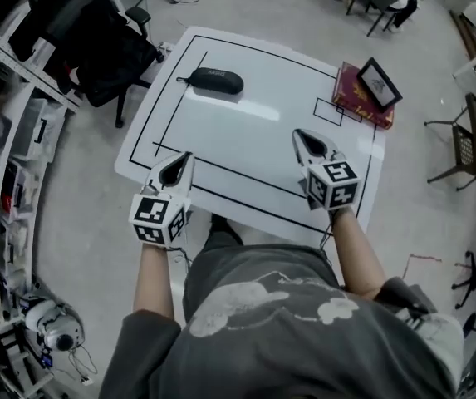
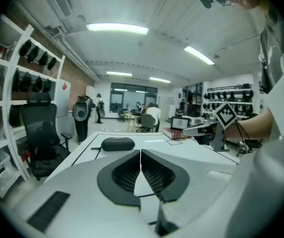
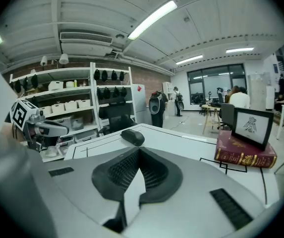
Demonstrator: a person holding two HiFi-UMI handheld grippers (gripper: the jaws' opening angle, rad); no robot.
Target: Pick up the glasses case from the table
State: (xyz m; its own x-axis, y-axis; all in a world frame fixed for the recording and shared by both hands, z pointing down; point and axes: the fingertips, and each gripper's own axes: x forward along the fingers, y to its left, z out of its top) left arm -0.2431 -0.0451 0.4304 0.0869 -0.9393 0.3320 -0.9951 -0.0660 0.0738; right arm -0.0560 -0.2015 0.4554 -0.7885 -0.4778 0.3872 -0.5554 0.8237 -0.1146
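Glasses case (image 1: 212, 81) on table (image 1: 254, 131), seemingly closed

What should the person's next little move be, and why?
Probably open the left gripper and reach forward toward the glasses case: its jaws are shut and empty, and the case lies untouched on the table's far side, nearer that gripper.

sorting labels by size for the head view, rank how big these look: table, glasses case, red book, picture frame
1. table
2. red book
3. glasses case and picture frame: they look about alike, so they are not ranked against each other.
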